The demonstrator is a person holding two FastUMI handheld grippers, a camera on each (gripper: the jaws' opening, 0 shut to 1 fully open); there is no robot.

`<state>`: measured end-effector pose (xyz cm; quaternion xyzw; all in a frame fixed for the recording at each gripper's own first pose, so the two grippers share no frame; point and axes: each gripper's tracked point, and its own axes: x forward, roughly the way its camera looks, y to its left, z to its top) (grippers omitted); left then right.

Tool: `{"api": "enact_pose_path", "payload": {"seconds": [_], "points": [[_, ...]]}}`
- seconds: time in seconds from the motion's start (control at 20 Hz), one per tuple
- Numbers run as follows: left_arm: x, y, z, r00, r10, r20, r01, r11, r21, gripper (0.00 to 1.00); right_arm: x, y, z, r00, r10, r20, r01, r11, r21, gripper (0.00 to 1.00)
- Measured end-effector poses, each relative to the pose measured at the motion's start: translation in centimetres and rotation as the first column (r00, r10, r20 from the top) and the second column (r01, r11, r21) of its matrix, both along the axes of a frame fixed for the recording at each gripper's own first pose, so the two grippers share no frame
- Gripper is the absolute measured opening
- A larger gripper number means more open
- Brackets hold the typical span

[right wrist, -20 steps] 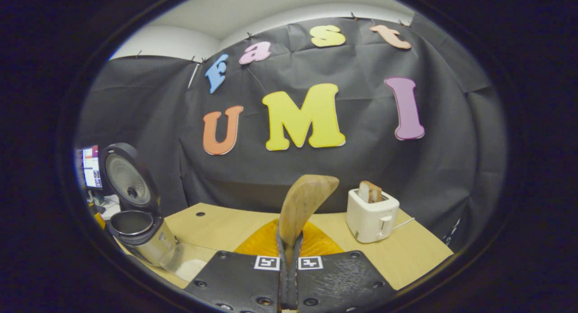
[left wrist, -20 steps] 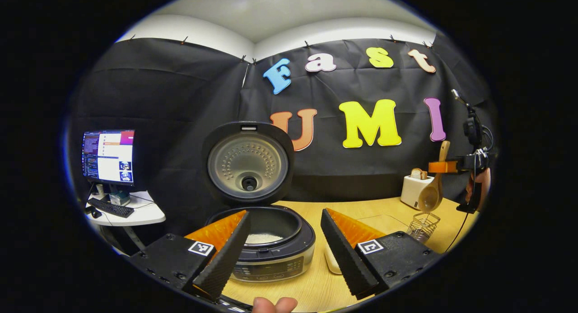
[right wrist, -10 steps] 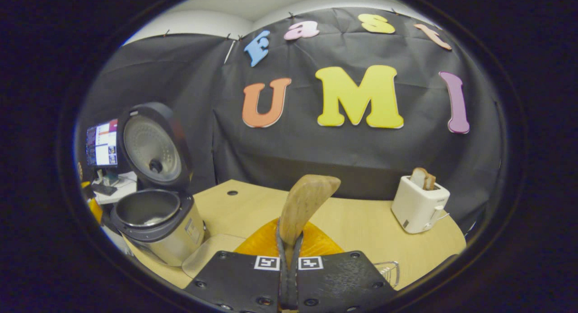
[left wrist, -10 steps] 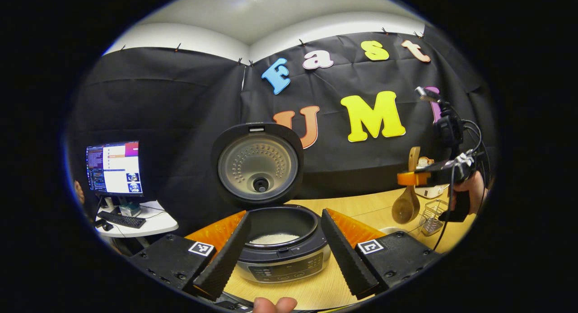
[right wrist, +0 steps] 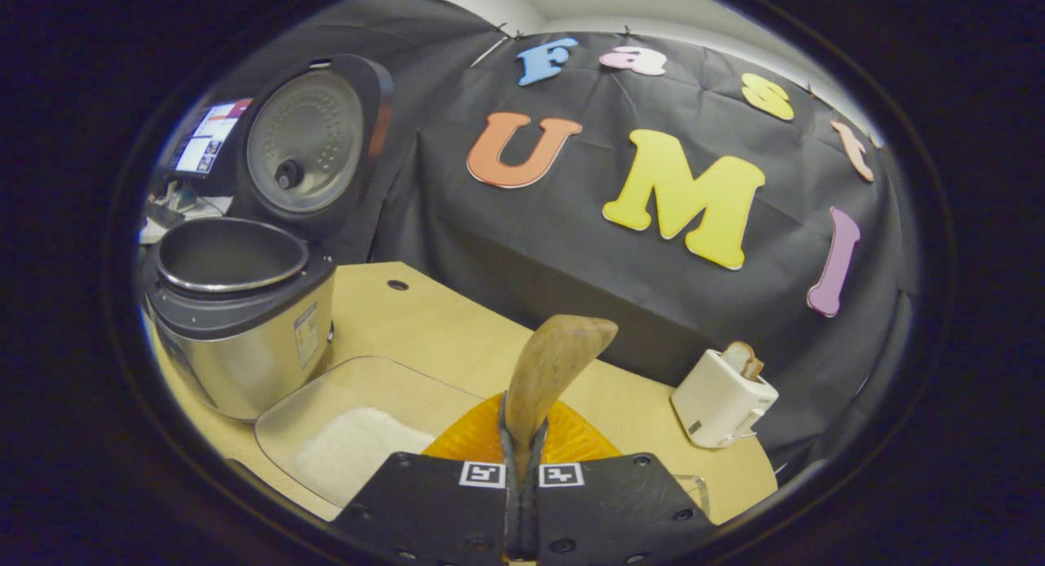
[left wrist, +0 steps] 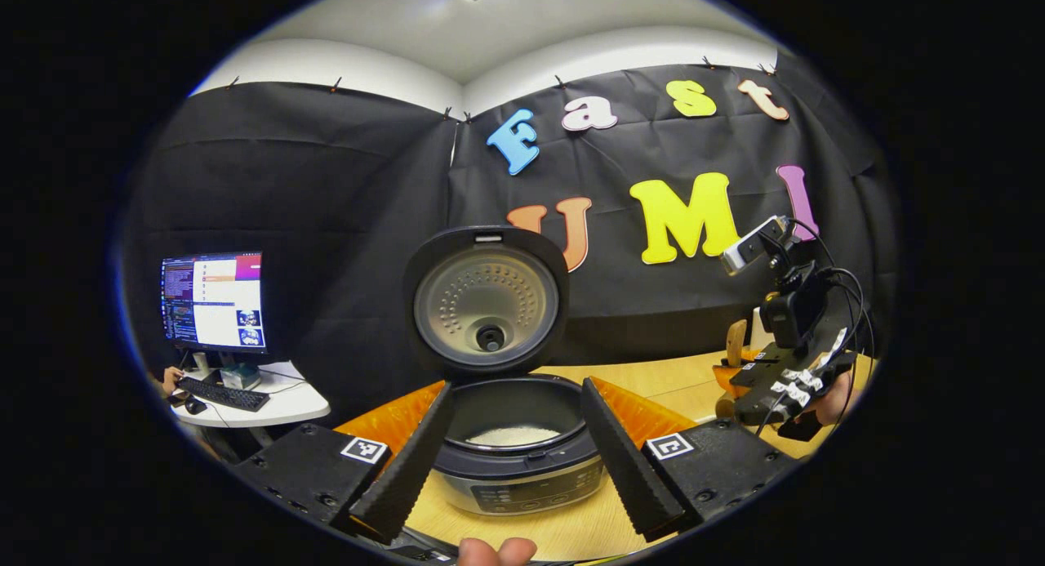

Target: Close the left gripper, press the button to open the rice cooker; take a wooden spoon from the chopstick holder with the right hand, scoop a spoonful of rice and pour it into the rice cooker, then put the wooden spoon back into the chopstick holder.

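The rice cooker (left wrist: 522,468) stands open with its lid (left wrist: 486,305) upright and some white rice in the pot. My left gripper (left wrist: 514,386) hovers in front of it, open, one finger on each side of the pot and nothing between them. My right gripper (right wrist: 522,443) is shut on the handle of the wooden spoon (right wrist: 549,370); the spoon's bowl is hidden below the fingers. It tilts down over a clear tray (right wrist: 290,398) with a heap of rice (right wrist: 359,443), right of the cooker (right wrist: 237,329). From the left gripper view, the right gripper (left wrist: 767,386) hangs low at the right, held by a hand (left wrist: 826,403).
A white toaster (right wrist: 722,398) with a slice of bread stands at the back right of the wooden table (right wrist: 457,329). A lit monitor (left wrist: 214,300) and a keyboard sit on a small white desk (left wrist: 277,403) to the left, beyond the table.
The right gripper has swung left and tipped down, carrying the spoon from above the wire holder towards the rice tray. The left gripper has stayed open and hardly moved.
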<state>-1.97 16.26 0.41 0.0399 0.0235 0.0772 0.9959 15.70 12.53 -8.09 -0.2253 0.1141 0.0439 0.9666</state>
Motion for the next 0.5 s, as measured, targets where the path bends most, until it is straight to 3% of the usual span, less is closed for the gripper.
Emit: {"api": "enact_pose_path", "payload": {"seconds": [0.15, 0.3, 0.5], "points": [[-0.1, 0.3, 0.5, 1.0, 0.002, 0.018, -0.002, 1.0, -0.009, 0.99, -0.3, 1.3, -1.0, 1.0, 0.001, -0.02, -0.001, 0.999, 0.038, 0.0], [-0.2, 0.6, 0.4, 1.0, -0.001, 0.018, 0.002, 1.0, -0.03, 0.99, -0.4, 3.4, -1.9, 0.996, 0.031, -0.083, -0.019, 0.99, 0.139, 0.0], [-0.5, 1.5, 0.7, 1.0, 0.017, 0.022, -0.016, 0.998, -0.06, 0.99, -0.8, 5.8, -2.6, 0.985, 0.075, -0.154, -0.023, 0.95, 0.312, 0.0]]}}
